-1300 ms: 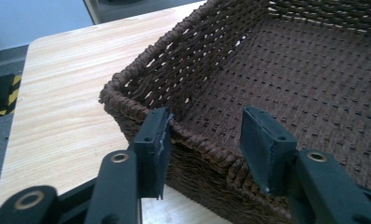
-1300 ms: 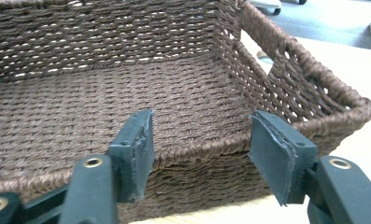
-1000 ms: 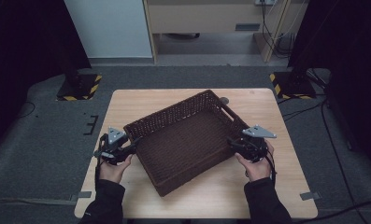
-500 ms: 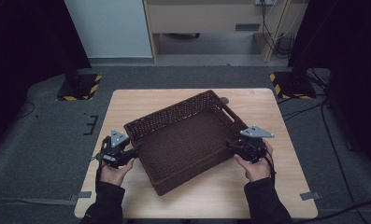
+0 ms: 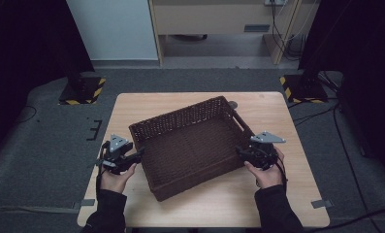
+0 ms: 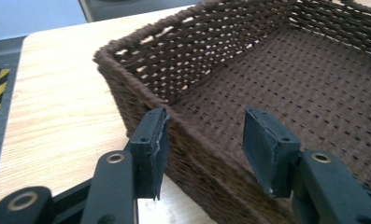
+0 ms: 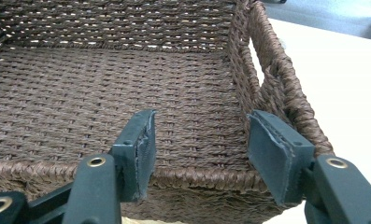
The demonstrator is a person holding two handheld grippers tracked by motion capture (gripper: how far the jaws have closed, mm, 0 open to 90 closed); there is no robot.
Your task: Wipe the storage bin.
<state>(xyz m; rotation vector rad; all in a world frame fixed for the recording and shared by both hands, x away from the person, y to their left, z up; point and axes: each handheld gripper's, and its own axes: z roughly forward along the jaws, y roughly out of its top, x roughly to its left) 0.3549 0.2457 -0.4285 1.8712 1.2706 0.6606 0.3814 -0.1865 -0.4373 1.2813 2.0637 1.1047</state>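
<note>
On the wooden table [image 5: 272, 116], seen from the high view, a dark brown woven basket [image 5: 190, 145] sits turned at an angle, nothing visible inside it. The left gripper [image 5: 134, 158] sits at the basket's left wall and the right gripper [image 5: 241, 153] at its right wall, a hand behind each.

From the left gripper view, the jaws straddle the basket's rim [image 6: 192, 135] near a corner, one outside, one over the floor of the basket. They have just been opening; the wall stands between them, and the pads do not press on it.

From the right gripper view, the jaws stand wide apart just short of the near rim [image 7: 197, 177], with nothing between them. A handle loop [image 7: 274, 70] is woven into the side wall at the right.

The basket looks light and fairly stiff, though the weave would likely give a little under a hard pinch. Its rough surface should hold well against the pads. The thick rim on two opposite walls, or the handle loops, seem the best places to take hold, keeping it level.
</note>
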